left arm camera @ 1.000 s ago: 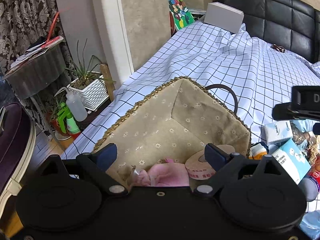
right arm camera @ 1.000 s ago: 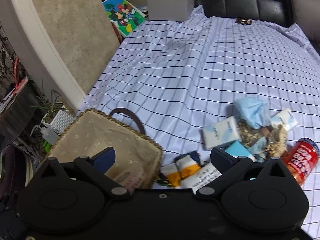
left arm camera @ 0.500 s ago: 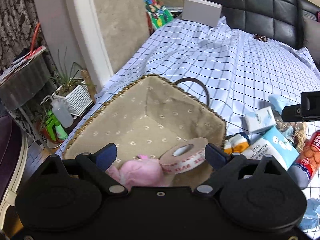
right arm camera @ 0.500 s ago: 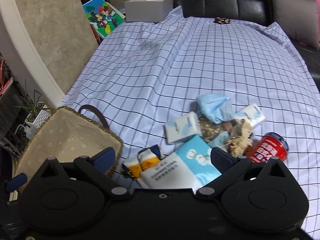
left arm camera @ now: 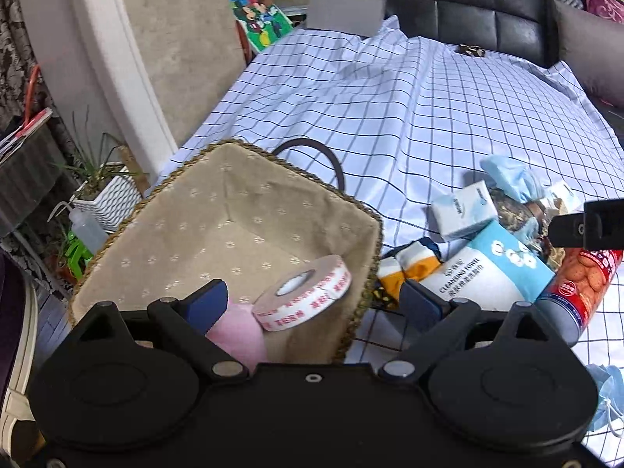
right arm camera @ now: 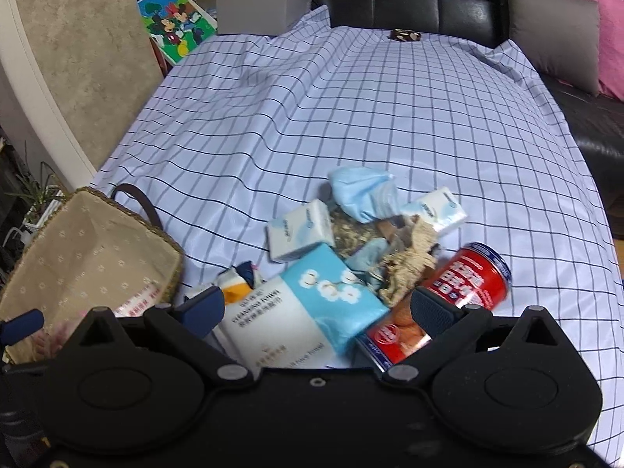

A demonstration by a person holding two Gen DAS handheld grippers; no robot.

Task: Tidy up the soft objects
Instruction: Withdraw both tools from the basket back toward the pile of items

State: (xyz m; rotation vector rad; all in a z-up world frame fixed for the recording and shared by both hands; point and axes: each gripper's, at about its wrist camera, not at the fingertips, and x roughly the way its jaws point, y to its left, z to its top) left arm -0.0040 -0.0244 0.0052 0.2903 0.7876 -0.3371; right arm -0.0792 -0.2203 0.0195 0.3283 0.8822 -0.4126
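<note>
Jaws: left gripper and right gripper both apart, holding nothing
Basket: one, near left; holds one pink soft thing, one tape roll
Tissue packs: two, right pile
Left view only: pink thing clearly seen
Right view only: second pack whole

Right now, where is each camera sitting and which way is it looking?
Left wrist: sits on the left gripper, looking forward and down at the basket holding a tape roll and pink toy; its own open fingers show, and the right gripper's tip pokes in.
Right wrist: sits on the right gripper, looking down at the pile: towel pack and can; its own open fingers show.
Both see the basket, towel pack, can, checked sheet and grey box.
</note>
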